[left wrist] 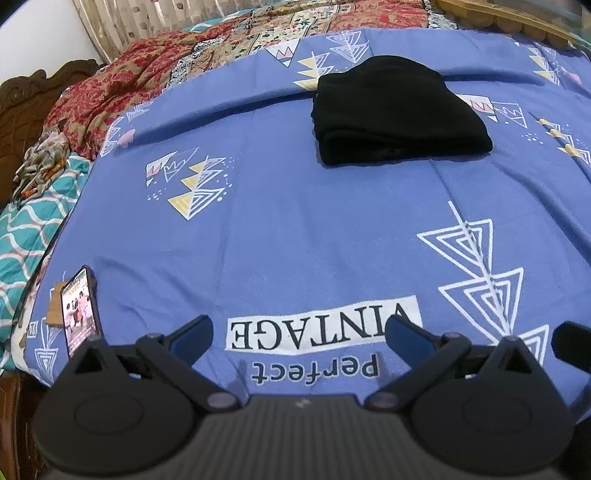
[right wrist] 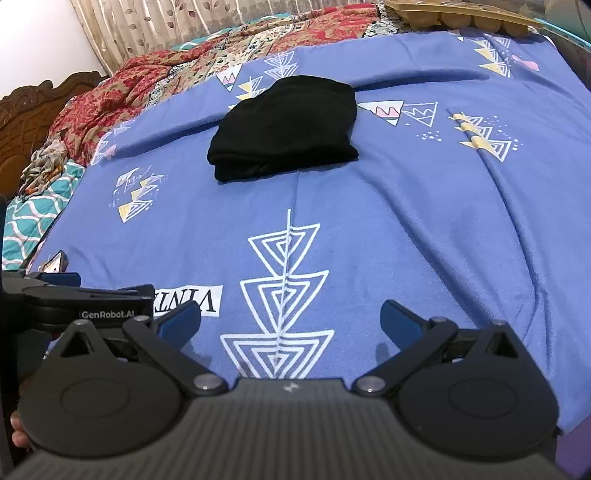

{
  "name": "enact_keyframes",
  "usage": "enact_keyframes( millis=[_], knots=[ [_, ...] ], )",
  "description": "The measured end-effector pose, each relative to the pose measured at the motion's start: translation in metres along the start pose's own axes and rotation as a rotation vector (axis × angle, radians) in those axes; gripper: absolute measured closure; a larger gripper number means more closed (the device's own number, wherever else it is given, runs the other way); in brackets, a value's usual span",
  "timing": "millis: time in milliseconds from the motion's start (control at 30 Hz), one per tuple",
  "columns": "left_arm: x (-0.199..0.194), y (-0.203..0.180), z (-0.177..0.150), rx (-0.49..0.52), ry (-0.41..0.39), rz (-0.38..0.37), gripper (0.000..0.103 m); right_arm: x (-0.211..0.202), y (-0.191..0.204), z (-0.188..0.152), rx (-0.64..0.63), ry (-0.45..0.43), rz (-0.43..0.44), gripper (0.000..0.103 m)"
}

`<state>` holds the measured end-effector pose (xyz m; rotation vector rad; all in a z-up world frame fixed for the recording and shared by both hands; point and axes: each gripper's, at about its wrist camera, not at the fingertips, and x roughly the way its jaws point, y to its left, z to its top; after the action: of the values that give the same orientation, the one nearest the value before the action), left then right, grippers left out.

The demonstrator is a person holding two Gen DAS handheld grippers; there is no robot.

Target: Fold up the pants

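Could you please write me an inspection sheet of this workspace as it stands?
Surface: blue printed bedsheet, mostly flat, a few creases.
Job's things: black pants, lying as a compact folded stack, far from both tongs.
Clutter: lit phone at the sheet's left edge; red floral quilt bunched behind.
Grippers: left tongs open, empty; right tongs open, empty.
Cables: nothing seen.
Surroundings: carved wooden headboard, curtain.

My blue bedsheet [left wrist: 295, 229] is showing "VINTAGE" in a white box above "perfect", upside down to me. My left gripper [right wrist: 55, 299] is displaying "GenRobot.AI".
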<state>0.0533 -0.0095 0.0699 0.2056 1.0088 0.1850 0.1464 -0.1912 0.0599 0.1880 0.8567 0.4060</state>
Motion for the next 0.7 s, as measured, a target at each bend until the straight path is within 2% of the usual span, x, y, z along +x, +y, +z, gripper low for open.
enact_keyframes(
  millis=[700],
  knots=[
    [-0.0049, 0.0012, 0.0022, -0.034, -0.017, -0.009, 0.000, -0.0017, -0.0043, -0.0027, 0.028, -0.002, 0.003, 0.000]
  ],
)
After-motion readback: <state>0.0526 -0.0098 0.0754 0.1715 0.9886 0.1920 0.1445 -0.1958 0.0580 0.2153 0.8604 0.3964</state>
